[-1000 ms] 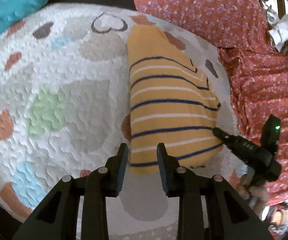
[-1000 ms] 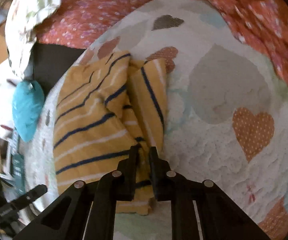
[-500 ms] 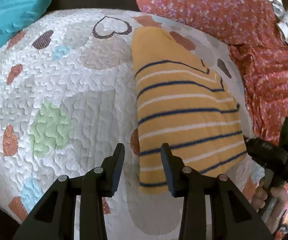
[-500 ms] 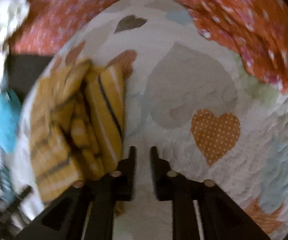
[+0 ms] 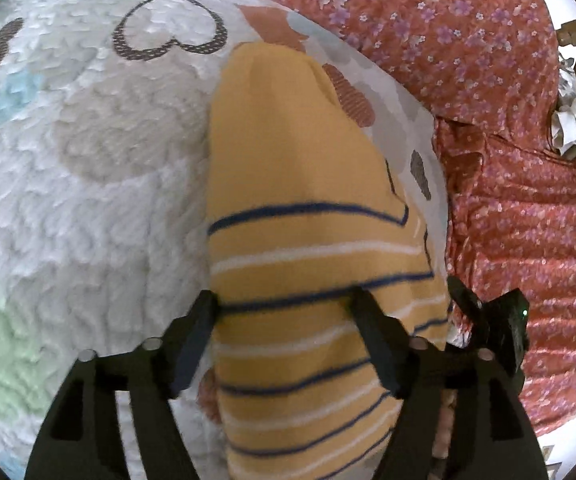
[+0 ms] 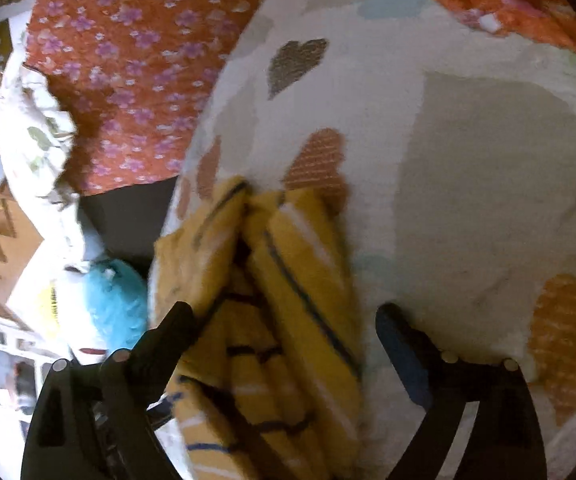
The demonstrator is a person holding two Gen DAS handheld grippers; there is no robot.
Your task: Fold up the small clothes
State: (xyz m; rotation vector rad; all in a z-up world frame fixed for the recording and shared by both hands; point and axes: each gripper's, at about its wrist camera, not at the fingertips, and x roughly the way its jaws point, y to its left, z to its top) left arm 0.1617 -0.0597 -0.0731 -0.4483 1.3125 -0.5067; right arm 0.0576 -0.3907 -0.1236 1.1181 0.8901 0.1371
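Now that you have let go of the yellow striped top, both your left gripper and right gripper are opening, over the cloth but not pinching it. It lies folded at 6 o'clock on the heart quilt. At 1 o'clock lies red flowery cloth.

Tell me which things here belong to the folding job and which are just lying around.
Job:
- yellow striped garment
- left tool, opening over it
- right tool, opening over it
- heart-print quilt underneath

Lying about:
- red floral fabric
- blue cushion
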